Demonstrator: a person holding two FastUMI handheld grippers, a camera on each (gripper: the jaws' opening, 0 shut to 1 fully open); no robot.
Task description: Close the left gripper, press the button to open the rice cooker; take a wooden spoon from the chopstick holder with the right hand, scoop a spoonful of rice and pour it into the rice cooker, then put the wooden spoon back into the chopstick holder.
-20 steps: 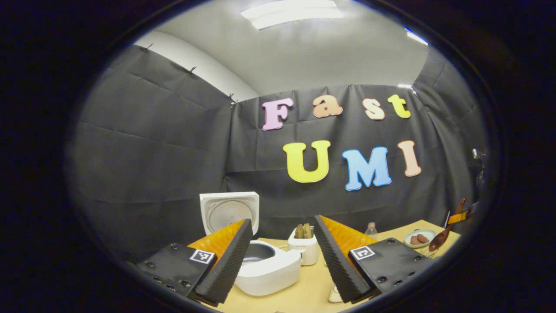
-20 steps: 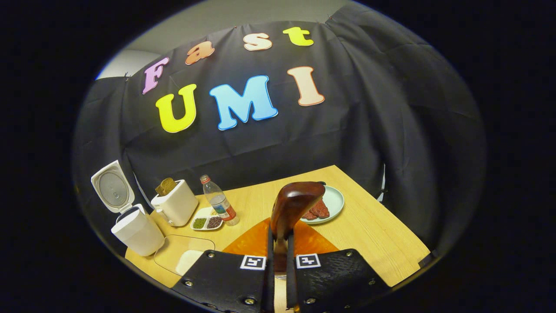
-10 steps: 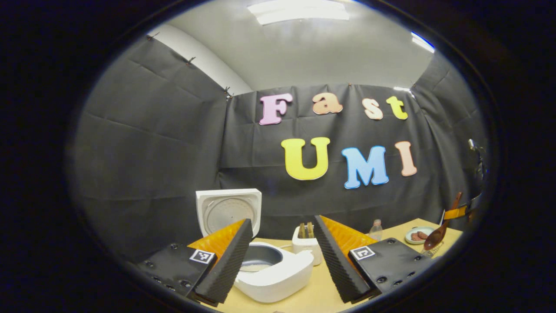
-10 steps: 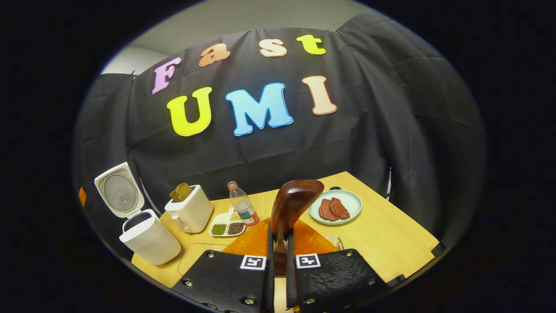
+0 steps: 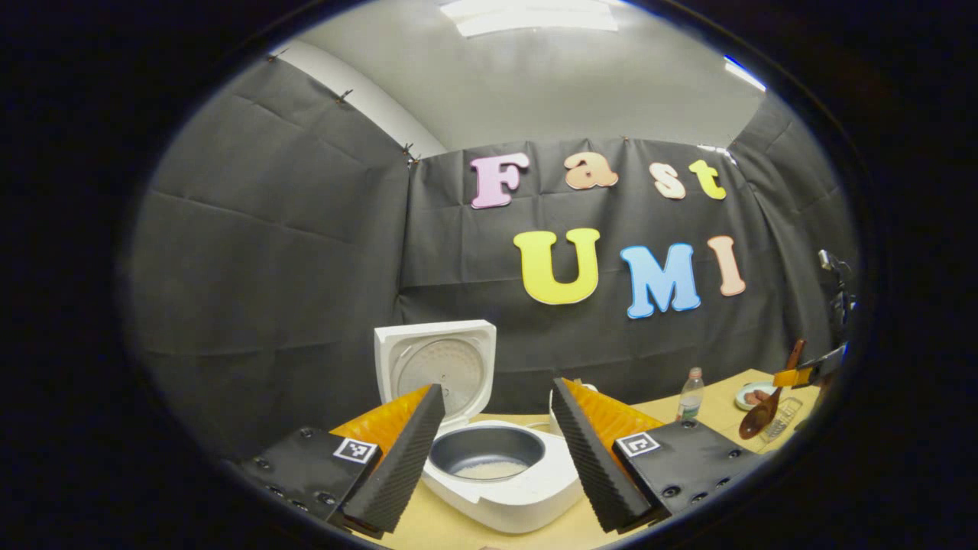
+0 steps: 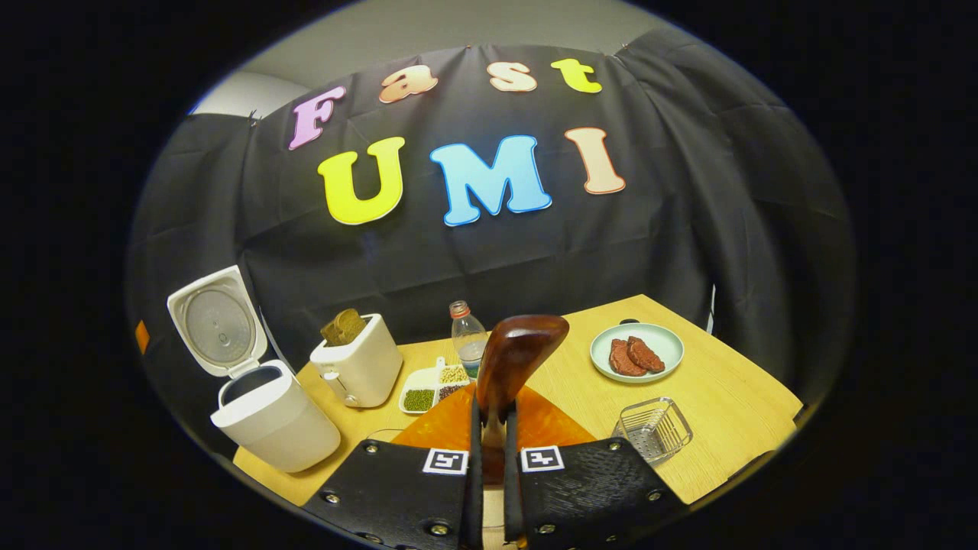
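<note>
Two grippers: right gripper pinches the spoon handle, bowl up and level above the table, likely for carrying to or from the holder, while left gripper, jaws spread, hangs idle before the open cooker.

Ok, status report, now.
Left gripper open, by open cooker. Right gripper shut on spoon. Holder on table, empty.

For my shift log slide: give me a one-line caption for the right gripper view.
Right gripper shut on a dark brown wooden spoon, above the wooden table, with the white rice cooker open.
</note>
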